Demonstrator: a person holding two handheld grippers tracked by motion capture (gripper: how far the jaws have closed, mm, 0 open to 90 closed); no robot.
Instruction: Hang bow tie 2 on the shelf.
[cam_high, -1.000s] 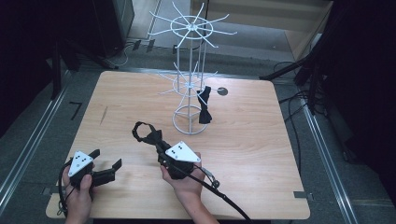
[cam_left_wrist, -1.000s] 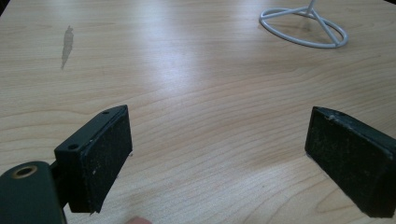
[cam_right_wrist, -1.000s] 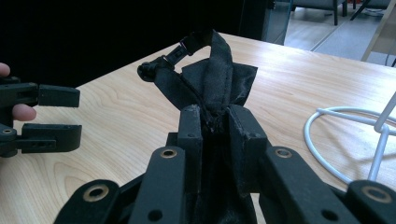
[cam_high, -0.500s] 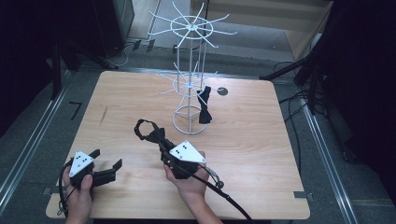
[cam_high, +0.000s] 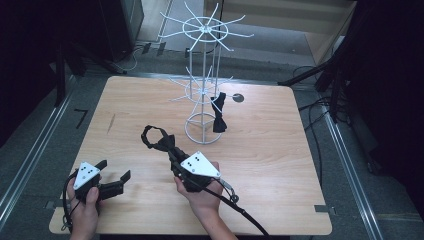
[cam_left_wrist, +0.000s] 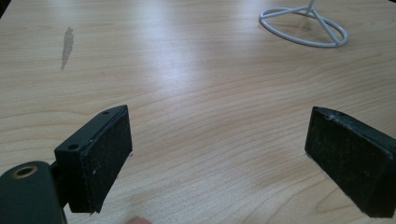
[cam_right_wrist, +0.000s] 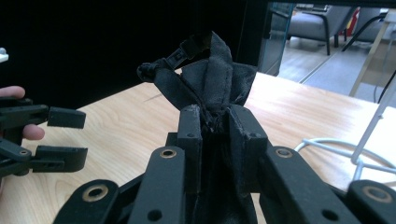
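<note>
My right gripper (cam_high: 169, 148) is shut on a black cloth bow tie (cam_high: 156, 137) and holds it just above the middle of the wooden table (cam_high: 280, 150). In the right gripper view the pads pinch the bow tie (cam_right_wrist: 212, 77) at its middle, and its strap loops up to the left. A second black bow tie (cam_high: 218, 112) hangs on the white wire rack (cam_high: 205, 85) behind it. My left gripper (cam_high: 114, 170) rests open near the front left corner, with nothing between its pads (cam_left_wrist: 105, 158).
The rack's ring base (cam_left_wrist: 303, 30) stands on the table past the left gripper. A small dark round hole (cam_high: 238, 98) lies right of the rack. Cables trail from both grippers to the front edge. Metal rails run along both sides of the table.
The right hand has shifted slightly to the right and toward the front, with the bow tie still in the gripper. The left hand has stayed put.
</note>
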